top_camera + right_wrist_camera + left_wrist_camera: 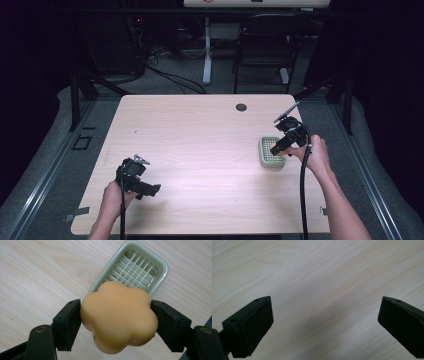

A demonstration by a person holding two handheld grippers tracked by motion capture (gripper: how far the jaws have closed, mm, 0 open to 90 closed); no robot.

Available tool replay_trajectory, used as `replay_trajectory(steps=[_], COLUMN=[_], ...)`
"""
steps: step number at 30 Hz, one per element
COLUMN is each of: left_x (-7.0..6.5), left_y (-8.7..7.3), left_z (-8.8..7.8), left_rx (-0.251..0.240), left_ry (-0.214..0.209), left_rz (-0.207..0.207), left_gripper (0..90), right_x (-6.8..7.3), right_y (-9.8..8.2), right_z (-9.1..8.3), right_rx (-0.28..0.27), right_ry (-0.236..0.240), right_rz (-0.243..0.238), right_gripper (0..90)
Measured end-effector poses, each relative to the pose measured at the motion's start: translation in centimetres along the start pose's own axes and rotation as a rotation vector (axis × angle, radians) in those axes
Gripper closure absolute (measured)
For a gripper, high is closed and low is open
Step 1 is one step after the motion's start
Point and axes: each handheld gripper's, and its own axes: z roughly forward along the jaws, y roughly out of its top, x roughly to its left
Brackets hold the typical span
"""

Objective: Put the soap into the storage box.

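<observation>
The right gripper (116, 322) clamps a flower-shaped orange soap (118, 316) by its sides, keeping its flat underside free for setting down. Just beyond its jaws sits the green slatted soap dish (160, 263), apparently the soap's destination. Well away, the left gripper (324, 320) hangs spread and empty over the bare table (317, 270), seemingly waiting.

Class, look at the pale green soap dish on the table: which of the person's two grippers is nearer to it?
Right. The right gripper hovers over the soap dish, clamping an orange flower-shaped soap; the left gripper sits open far across the table.
</observation>
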Motion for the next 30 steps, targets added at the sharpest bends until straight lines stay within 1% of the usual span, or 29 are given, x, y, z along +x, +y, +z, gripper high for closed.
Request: replay_trajectory(steps=[1, 2, 3, 5, 6, 7, 8, 9, 10, 11, 13, 14, 15, 17, 18, 19, 20, 21, 22, 24, 25, 26, 28, 29, 30], left_x=[0.0, 0.0, 0.0, 0.0, 0.0, 0.0, 0.0, 0.0, 0.0, 0.0, 0.0, 0.0, 0.0, -0.1, -0.1, 0.0, 0.0, 0.0, 0.0, 0.0, 0.0, 0.0, -0.1, -0.1, -0.1], left_y=[0.0, 0.0, 0.0, 0.0, 0.0, 0.0, 0.0, 0.0, 0.0, 0.0, 0.0, 0.0, 0.0, 0.0, -0.1, -0.1, -0.1, -0.1, -0.1, -0.1, -0.1, -0.1, -0.1, -0.1, -0.1], left_z=[0.0, 0.0, 0.0, 0.0, 0.0, 0.0, 0.0, 0.0, 0.0, 0.0, 0.0, 0.0, 0.0, 0.0, 0.0, 0.0, 0.0, 0.0, 0.0, 0.0, 0.0, 0.0, 0.0, 0.0, 0.0], left_rx=[-0.002, -0.002, 0.001, 0.002, 0.003, 0.003, 0.003, 0.003, 0.003, 0.004, 0.004, 0.005, 0.005, 0.003, 0.002, 0.004, 0.005, 0.004, 0.005, 0.007, 0.007, 0.007, 0.004, 0.003, 0.002], left_ry=[0.001, 0.001, -0.001, -0.001, -0.001, -0.001, -0.001, -0.001, -0.001, -0.001, -0.002, -0.002, -0.003, 0.001, 0.0, -0.003, -0.002, -0.003, -0.002, -0.003, -0.003, -0.003, 0.003, 0.003, 0.003], left_rz=[0.0, 0.0, 0.0, 0.0, 0.0, 0.0, 0.0, -0.001, -0.001, 0.0, 0.0, 0.002, 0.002, 0.002, 0.001, 0.001, 0.001, 0.0, 0.0, 0.0, 0.0, 0.0, 0.0, 0.0, -0.001], left_gripper=[0.0, 0.0, 0.0, 0.0, 0.0, 0.0, 0.0, 0.0, 0.0, 0.0, 0.0, 0.0, 0.0, 0.0, 0.0, 0.0, 0.0, 0.0, 0.0, 0.0, 0.0, 0.0, 0.0, 0.0, 0.0], right_x=[-0.1, -0.1, -0.1, -0.2, -0.2, -0.2, -0.3, -0.3, -0.3, -0.4, -0.4, -0.5, -0.5, -0.6, -0.7, -0.7, -0.9, -1.0, -1.0, -1.1, -1.3, -1.4, -1.6, -1.6, -1.7], right_y=[0.1, 0.1, 0.2, 0.4, 0.4, 0.4, 0.6, 0.5, 0.6, 0.7, 0.8, 0.8, 0.9, 0.9, 1.0, 1.0, 1.1, 1.3, 1.3, 1.3, 1.5, 1.6, 1.7, 1.7, 1.8], right_z=[-0.1, -0.1, -0.1, -0.2, 0.0, 0.0, -0.1, 0.0, 0.1, 0.0, 0.1, 0.5, 0.4, 0.5, 0.7, 1.0, 1.2, 1.3, 1.5, 1.7, 1.7, 2.2, 2.3, 2.5, 2.6], right_rx=[0.014, 0.014, -0.007, 0.014, -0.015, -0.007, 0.005, -0.013, -0.013, 0.007, 0.007, -0.019, -0.004, 0.003, 0.004, -0.008, -0.005, 0.008, 0.0, -0.01, 0.01, -0.012, 0.006, 0.003, 0.004], right_ry=[0.0, 0.0, -0.002, -0.002, 0.005, 0.002, -0.002, 0.003, 0.002, 0.005, 0.001, 0.001, 0.002, -0.005, 0.001, 0.001, -0.001, -0.007, -0.007, -0.004, -0.008, -0.005, -0.004, -0.009, -0.007], right_rz=[-0.011, -0.011, 0.001, -0.014, 0.004, 0.004, -0.008, 0.008, 0.008, -0.004, -0.004, 0.011, 0.006, 0.001, 0.008, 0.017, 0.018, 0.008, 0.027, 0.028, 0.025, 0.042, 0.026, 0.042, 0.037], right_gripper=[26.6, 26.6, 26.6, 26.7, 26.6, 26.7, 26.6, 26.6, 26.6, 26.6, 26.6, 26.6, 26.6, 26.6, 26.6, 26.6, 26.6, 26.6, 26.6, 26.6, 26.6, 26.6, 26.6, 26.6, 26.6])
